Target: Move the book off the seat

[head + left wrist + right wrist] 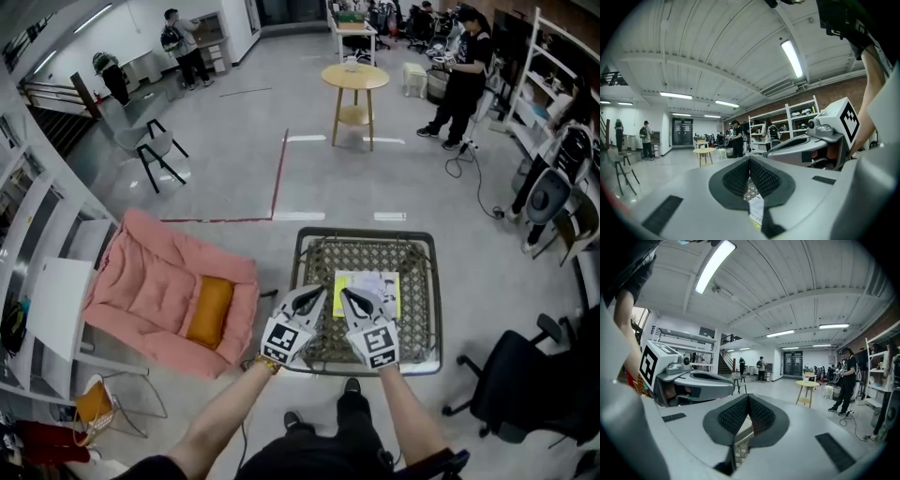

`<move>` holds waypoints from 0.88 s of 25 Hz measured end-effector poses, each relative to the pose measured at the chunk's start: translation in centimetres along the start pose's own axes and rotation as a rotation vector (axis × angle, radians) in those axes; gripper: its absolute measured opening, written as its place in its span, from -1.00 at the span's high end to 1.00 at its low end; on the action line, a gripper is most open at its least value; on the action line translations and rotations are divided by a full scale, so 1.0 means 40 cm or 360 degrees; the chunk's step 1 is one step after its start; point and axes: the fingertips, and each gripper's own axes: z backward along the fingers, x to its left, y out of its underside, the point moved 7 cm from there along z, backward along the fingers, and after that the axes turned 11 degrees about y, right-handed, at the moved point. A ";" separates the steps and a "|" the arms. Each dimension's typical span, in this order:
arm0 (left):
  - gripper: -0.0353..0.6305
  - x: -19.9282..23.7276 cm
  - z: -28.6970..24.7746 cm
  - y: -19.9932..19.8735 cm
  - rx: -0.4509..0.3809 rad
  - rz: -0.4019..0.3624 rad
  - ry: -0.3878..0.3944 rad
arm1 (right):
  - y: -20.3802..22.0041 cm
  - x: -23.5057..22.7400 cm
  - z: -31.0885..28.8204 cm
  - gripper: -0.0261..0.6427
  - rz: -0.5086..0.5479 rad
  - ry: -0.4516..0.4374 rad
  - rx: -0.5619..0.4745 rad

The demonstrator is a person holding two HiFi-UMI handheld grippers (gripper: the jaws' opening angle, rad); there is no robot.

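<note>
A yellow-and-white book lies flat on the woven seat of a metal-framed chair, toward its middle. Both grippers hover side by side over the seat's near edge. My left gripper is shut with nothing in it, just left of the book. My right gripper is shut and empty, its tips over the book's near left corner. In the left gripper view the jaws meet, with a sliver of the book showing below them. In the right gripper view the jaws meet over the woven seat.
A pink cushioned armchair with an orange pillow stands left of the seat. A black office chair is at the right. A round wooden table and people stand farther back. White shelving lines the left side.
</note>
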 end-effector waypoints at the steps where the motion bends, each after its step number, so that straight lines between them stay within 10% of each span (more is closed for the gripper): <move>1: 0.86 -0.003 0.014 -0.006 -0.0007 0.0000 -0.0005 | -0.005 0.017 0.003 0.88 0.0007 -0.0007 -0.0011; 22: 0.86 -0.042 0.226 -0.001 -0.0026 -0.0021 -0.0056 | -0.042 0.258 0.047 0.89 0.0073 -0.0111 -0.0037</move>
